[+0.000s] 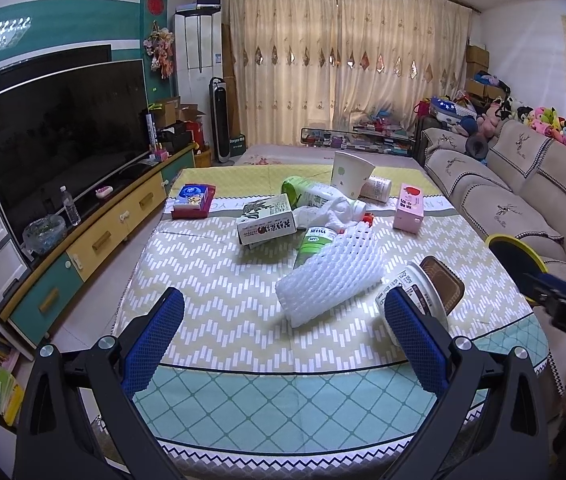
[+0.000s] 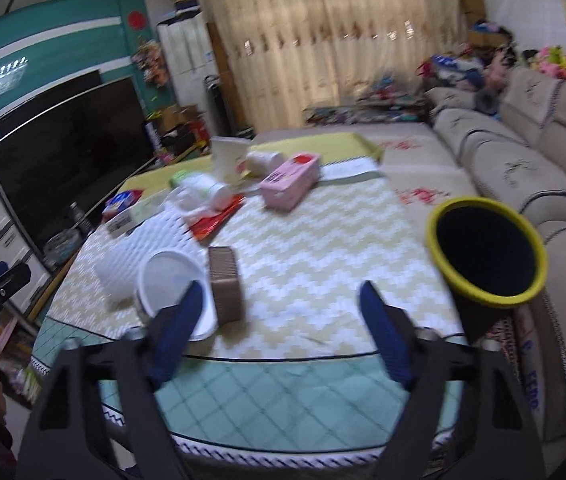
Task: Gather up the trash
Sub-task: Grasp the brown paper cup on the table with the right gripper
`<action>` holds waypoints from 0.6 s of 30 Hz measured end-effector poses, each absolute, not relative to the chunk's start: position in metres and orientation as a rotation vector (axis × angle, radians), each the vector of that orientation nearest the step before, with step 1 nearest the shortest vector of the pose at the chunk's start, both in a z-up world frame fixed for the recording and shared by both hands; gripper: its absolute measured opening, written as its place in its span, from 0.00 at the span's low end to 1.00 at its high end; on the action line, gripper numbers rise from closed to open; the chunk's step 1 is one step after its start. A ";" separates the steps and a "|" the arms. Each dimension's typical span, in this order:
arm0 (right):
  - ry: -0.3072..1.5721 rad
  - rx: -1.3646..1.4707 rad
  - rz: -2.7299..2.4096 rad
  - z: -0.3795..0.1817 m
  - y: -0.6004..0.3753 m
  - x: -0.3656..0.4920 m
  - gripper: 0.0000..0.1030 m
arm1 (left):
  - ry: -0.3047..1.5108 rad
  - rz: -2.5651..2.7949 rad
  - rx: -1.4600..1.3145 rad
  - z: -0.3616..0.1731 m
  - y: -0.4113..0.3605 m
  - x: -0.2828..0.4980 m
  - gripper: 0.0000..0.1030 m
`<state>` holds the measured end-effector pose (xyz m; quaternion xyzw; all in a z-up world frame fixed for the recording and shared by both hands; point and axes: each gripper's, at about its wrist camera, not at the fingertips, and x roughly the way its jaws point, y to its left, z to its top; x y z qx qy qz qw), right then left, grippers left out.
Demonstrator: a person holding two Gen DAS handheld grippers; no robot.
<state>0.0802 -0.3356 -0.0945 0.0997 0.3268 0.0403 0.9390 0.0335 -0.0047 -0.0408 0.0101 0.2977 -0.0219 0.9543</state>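
Trash lies on the patterned table (image 1: pixel 219 320): a white foam net sleeve (image 1: pixel 331 276), a white tub (image 1: pixel 415 292) on its side with a brown tray (image 1: pixel 443 284) behind it, a green bottle (image 1: pixel 315 240), a juice carton (image 1: pixel 267 224), a paper cup (image 1: pixel 349 172) and a pink box (image 1: pixel 409 208). A black bin with a yellow rim (image 2: pixel 487 252) stands at the table's right edge. My left gripper (image 1: pixel 283 320) is open and empty near the table's front, short of the foam sleeve. My right gripper (image 2: pixel 283 304) is open and empty, with the tub (image 2: pixel 171 284) and brown tray (image 2: pixel 225 284) by its left finger.
A TV (image 1: pixel 63 140) on a low cabinet runs along the left. A beige sofa (image 1: pixel 523 200) with plush toys runs along the right. A tissue pack (image 1: pixel 193 200) lies at the table's far left. A red wrapper (image 2: pixel 215 220) lies mid-table. The right wrist view is blurred.
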 end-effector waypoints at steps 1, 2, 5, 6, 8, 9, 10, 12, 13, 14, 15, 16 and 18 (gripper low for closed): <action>0.679 0.204 0.098 -0.097 -0.332 0.085 0.54 | 0.608 -0.043 0.019 -0.043 -0.004 0.035 0.96; 0.693 0.205 0.115 -0.099 -0.327 0.091 0.53 | 0.612 -0.042 0.018 -0.044 -0.002 0.036 0.96; 0.727 0.205 0.161 -0.107 -0.313 0.108 0.53 | 0.617 -0.036 0.019 -0.048 0.000 0.040 0.96; 0.737 0.199 0.171 -0.110 -0.308 0.115 0.53 | 0.618 -0.033 0.020 -0.049 0.001 0.041 0.96; 0.753 0.187 0.185 -0.115 -0.301 0.125 0.52 | 0.619 -0.030 0.021 -0.052 0.003 0.044 0.96; 0.762 0.177 0.185 -0.118 -0.297 0.131 0.51 | 0.621 -0.029 0.020 -0.053 0.004 0.045 0.96; 0.768 0.166 0.181 -0.121 -0.294 0.136 0.50 | 0.624 -0.027 0.019 -0.055 0.005 0.048 0.96; 0.786 0.147 0.167 -0.127 -0.288 0.145 0.48 | 0.629 -0.026 0.019 -0.058 0.005 0.051 0.96; 0.797 0.139 0.161 -0.130 -0.287 0.149 0.44 | 0.634 -0.026 0.021 -0.060 0.006 0.053 0.96; 0.808 0.133 0.158 -0.134 -0.286 0.152 0.42 | 0.638 -0.026 0.021 -0.062 0.005 0.055 0.96; 0.822 0.128 0.152 -0.137 -0.285 0.156 0.35 | 0.643 -0.027 0.021 -0.064 0.006 0.057 0.96; 0.827 0.123 0.145 -0.140 -0.285 0.159 0.27 | 0.648 -0.028 0.021 -0.066 0.006 0.059 0.96; 0.826 0.107 0.120 -0.142 -0.286 0.165 0.21 | 0.660 -0.030 0.018 -0.071 0.005 0.064 0.96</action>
